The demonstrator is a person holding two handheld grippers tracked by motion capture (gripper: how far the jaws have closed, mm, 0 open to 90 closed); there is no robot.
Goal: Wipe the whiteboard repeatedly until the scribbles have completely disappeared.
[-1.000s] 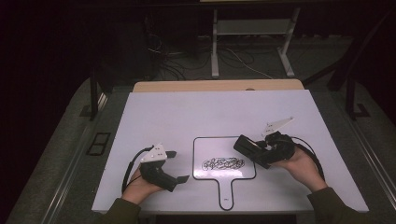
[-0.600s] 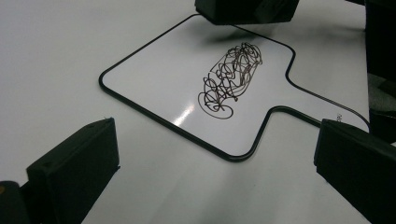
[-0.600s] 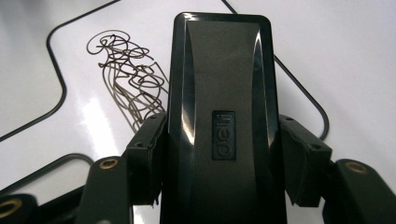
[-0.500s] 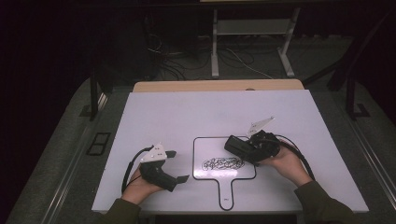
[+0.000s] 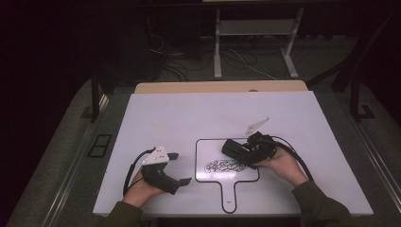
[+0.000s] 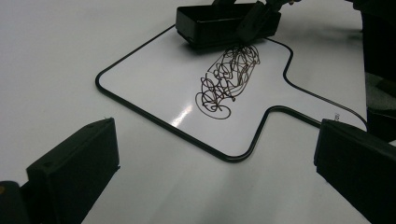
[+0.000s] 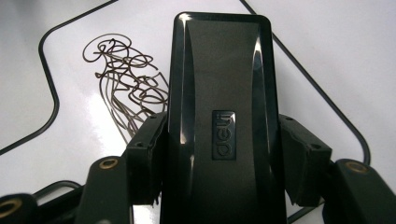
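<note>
Black eraser [image 5: 235, 149] sits clamped in your right gripper [image 5: 246, 152] over the paddle-shaped whiteboard [image 5: 208, 156], likely to wipe it. Your left gripper [image 6: 219, 163] rests splayed, empty. The right gripper view shows the scribble [image 7: 126, 84] just beside the eraser

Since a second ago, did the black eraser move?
Yes. The eraser, held in the right tool, slid left across the small whiteboard, from near its right border to over the scribble. The board stayed put.
</note>
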